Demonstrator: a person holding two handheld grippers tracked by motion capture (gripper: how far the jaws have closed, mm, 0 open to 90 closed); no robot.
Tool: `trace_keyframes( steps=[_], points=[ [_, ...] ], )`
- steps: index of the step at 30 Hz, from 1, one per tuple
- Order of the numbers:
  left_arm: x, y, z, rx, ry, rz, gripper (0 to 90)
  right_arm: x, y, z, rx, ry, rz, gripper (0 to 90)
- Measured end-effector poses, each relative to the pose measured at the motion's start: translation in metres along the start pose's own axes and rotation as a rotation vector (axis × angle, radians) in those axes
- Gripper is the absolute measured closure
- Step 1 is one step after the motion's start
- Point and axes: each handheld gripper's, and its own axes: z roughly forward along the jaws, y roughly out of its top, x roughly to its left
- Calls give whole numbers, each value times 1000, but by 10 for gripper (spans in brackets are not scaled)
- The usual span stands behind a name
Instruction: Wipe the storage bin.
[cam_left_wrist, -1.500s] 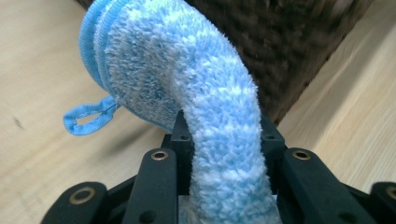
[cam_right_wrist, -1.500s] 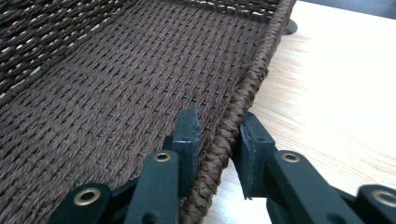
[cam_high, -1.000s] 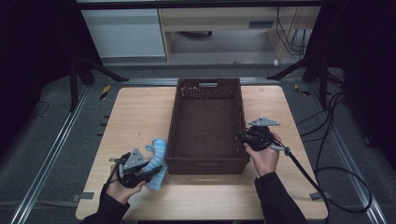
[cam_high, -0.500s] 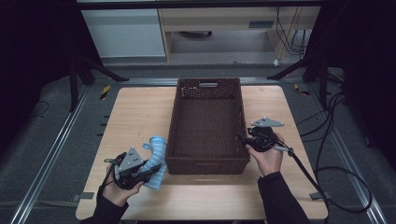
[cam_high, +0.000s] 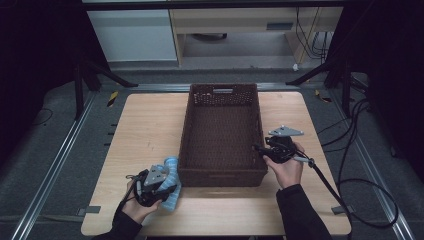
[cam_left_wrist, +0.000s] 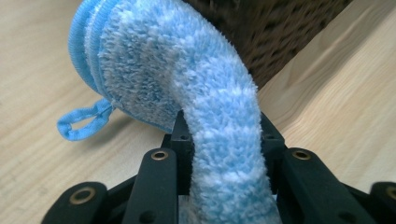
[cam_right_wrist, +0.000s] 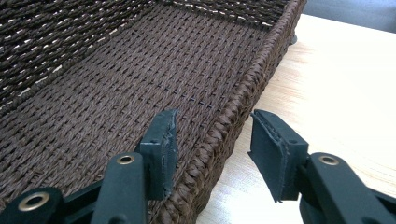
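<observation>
My left gripper (cam_high: 167, 186) sits low over the near left part of the wooden table (cam_high: 150, 125), just outside the front left corner of the brown wicker basket (cam_high: 222, 172). The hand behind it comes in from the bottom edge, wrist bent slightly inward. Its jaws are clamped on a fluffy blue-and-white cloth (cam_left_wrist: 201, 102), which rises between them and curls over to one side; a small blue hanging loop (cam_left_wrist: 81, 122) dangles from its hem above the tabletop. In the high view the cloth (cam_high: 171, 172) lies right against the basket's front wall.

My right gripper (cam_right_wrist: 212, 147) rests at the basket's right rim, forearm angled in from the lower right, hand wrapped round the body. Its jaws have just been opening and now straddle the woven rim with a gap on both sides, one pad inside the basket, the other over the table, gripping nothing.
</observation>
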Motion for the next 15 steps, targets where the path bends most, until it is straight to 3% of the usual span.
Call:
trace_keyframes(
  steps=[5, 9, 15],
  points=[
    [4, -1, -1, -4, -1, -18, 672, 1, 0, 0, 2, 2, 0, 508],
    [15, 1, -12, -41, 29, -59, 671, -1, 0, -1, -4, 0, 0, 502],
    [46, 1, -31, -94, 133, -144, 667, -3, 2, -5, -22, -4, 9, 497]
  ],
)
